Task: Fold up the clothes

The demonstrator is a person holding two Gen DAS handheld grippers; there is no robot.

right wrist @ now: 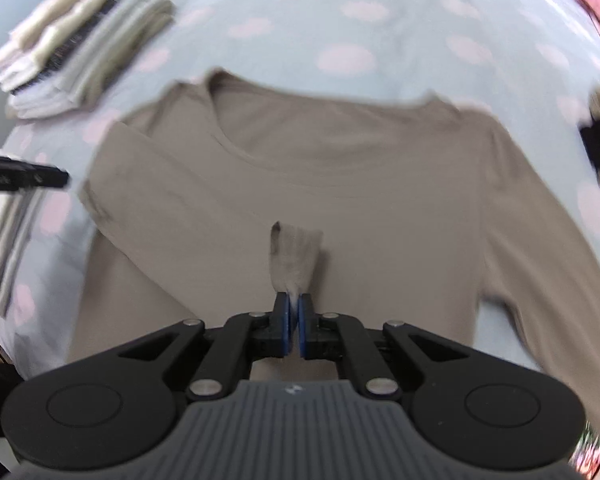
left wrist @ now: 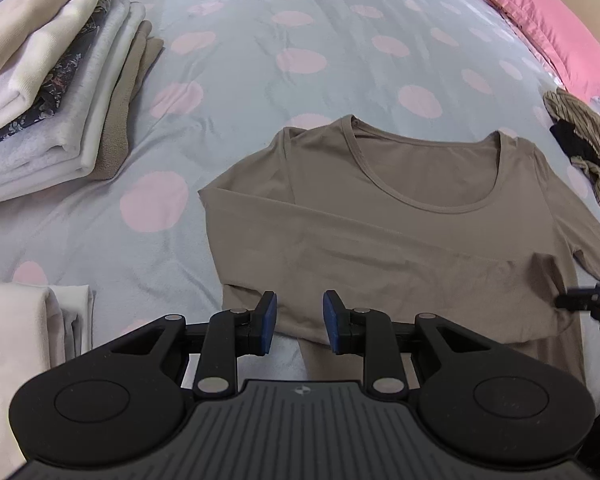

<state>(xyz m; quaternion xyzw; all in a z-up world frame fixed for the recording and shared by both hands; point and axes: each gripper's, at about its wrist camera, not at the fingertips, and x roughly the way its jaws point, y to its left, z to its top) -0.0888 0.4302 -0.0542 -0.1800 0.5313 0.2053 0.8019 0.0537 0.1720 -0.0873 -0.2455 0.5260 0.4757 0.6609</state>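
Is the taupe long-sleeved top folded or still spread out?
Partly folded: the taupe long-sleeved top lies flat, one sleeve crossing its chest, cuff pinched by the right gripper.

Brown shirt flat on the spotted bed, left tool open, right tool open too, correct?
Not quite. The right tool is shut on a cuff of the brown shirt, as the right wrist view shows. The left tool is open, and the shirt lies on the spotted bed.

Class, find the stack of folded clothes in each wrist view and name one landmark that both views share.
Left wrist: stack of folded clothes fills the upper left, on the dotted bedspread.
Right wrist: same stack, blurred and smaller, upper left.
Shared landmark: the brown shirt, neckline facing away.
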